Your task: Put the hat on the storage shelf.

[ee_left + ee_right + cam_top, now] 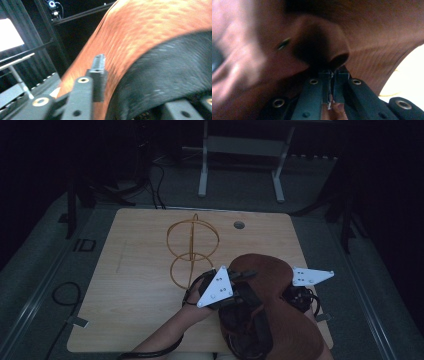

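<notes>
At the table's near edge, right gripper point(333, 75) pinches brown hat point(270, 280).

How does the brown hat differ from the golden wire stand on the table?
The brown hat is solid, soft-looking material; the wire stand is thin golden rings that one sees through. The brown hat is near the person, its edge pinched between the fingers of the right gripper; the wire stand stands upright farther back on the table. Both have rounded shapes.
</notes>
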`<state>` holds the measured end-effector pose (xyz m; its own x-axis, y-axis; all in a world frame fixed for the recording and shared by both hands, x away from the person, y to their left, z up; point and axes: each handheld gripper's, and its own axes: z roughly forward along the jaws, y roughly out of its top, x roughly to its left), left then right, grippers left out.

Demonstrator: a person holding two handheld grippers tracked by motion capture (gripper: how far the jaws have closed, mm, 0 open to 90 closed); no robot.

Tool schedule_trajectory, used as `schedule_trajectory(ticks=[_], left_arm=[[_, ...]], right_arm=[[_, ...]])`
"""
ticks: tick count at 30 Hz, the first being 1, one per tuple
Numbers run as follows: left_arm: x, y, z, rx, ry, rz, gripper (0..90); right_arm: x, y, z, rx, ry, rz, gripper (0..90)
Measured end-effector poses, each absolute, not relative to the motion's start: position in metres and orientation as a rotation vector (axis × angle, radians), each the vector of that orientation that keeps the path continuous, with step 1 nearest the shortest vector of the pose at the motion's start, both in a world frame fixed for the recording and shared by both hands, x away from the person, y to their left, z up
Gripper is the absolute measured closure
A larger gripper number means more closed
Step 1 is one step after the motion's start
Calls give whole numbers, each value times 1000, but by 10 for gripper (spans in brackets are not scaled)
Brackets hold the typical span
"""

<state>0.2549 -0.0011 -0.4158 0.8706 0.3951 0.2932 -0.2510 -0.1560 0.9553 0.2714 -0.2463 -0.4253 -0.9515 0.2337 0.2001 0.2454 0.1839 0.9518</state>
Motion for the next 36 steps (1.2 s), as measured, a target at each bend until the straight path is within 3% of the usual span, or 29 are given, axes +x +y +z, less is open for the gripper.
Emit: schedule_trajectory(ticks=[8, 22, 36], left_arm=[[257, 10, -410, 1611, 195, 595, 428], [256, 58, -425, 1661, 342, 593, 392], [252, 119, -470, 1800, 530, 561, 381]], right_arm=[[275, -255, -416, -529, -2422, -1983, 873], [286, -278, -393, -630, -2412, -2113, 872], [317, -294, -377, -794, -2439, -2179, 871]])
